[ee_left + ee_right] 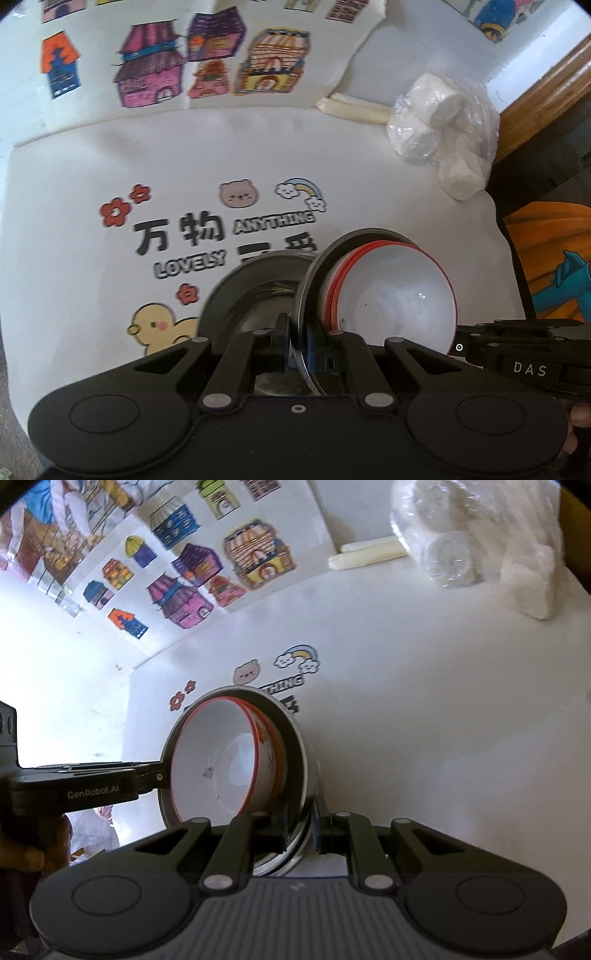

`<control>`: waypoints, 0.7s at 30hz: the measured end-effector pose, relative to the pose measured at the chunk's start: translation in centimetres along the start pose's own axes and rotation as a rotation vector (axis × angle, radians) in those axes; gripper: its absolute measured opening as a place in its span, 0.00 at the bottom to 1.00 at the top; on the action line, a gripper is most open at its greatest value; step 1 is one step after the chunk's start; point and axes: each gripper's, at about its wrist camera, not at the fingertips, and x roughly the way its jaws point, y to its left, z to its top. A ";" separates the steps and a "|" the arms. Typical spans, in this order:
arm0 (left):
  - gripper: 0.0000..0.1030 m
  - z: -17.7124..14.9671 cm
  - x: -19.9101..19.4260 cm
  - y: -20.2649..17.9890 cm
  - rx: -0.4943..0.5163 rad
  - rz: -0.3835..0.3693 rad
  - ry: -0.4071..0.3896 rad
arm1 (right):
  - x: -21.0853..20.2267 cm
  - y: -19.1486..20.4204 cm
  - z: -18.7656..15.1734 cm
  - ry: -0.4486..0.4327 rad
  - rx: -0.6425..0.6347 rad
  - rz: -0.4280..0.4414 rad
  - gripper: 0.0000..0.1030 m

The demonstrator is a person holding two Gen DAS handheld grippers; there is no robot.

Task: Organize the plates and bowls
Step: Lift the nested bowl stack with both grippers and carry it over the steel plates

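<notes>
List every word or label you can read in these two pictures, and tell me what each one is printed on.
"万物", "ANYTHING", "LOVELY": white printed table cover, beside the cartoon bear and rainbow.
Further Chinese characters below "ANYTHING": half hidden by the metal bowl, unreadable.
"DAS": right gripper, on its side in the left wrist view.
"GenRobot.AI": left gripper, on its side in the right wrist view.
Small mark inside the red-rimmed white bowl: too small to read.

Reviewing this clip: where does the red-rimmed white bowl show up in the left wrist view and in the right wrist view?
Left wrist: red-rimmed white bowl sits lower right of centre, nested in the metal dish.
Right wrist: the bowl sits lower left of centre, inside the same dish.
Shared landmark: rainbow sticker on the tablecloth.
</notes>
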 end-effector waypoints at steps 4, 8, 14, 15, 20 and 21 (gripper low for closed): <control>0.08 -0.3 -0.4 1.1 -0.019 0.013 -0.006 | 0.7 1.2 0.0 0.010 -0.018 0.012 0.14; 0.08 -0.6 -0.7 2.1 -0.034 0.022 -0.007 | 1.3 2.0 0.0 0.020 -0.029 0.013 0.14; 0.08 -1.0 -0.5 3.2 -0.045 0.039 -0.001 | 2.3 2.5 0.1 0.063 -0.031 0.025 0.14; 0.08 -1.1 -0.5 3.3 -0.046 0.041 0.001 | 2.5 2.6 0.0 0.067 -0.032 0.027 0.14; 0.08 -1.4 -0.4 3.7 -0.049 0.040 0.011 | 2.7 2.8 0.0 0.077 -0.030 0.026 0.14; 0.08 -1.4 -0.3 3.7 -0.049 0.040 0.012 | 2.7 2.8 -0.1 0.077 -0.029 0.026 0.14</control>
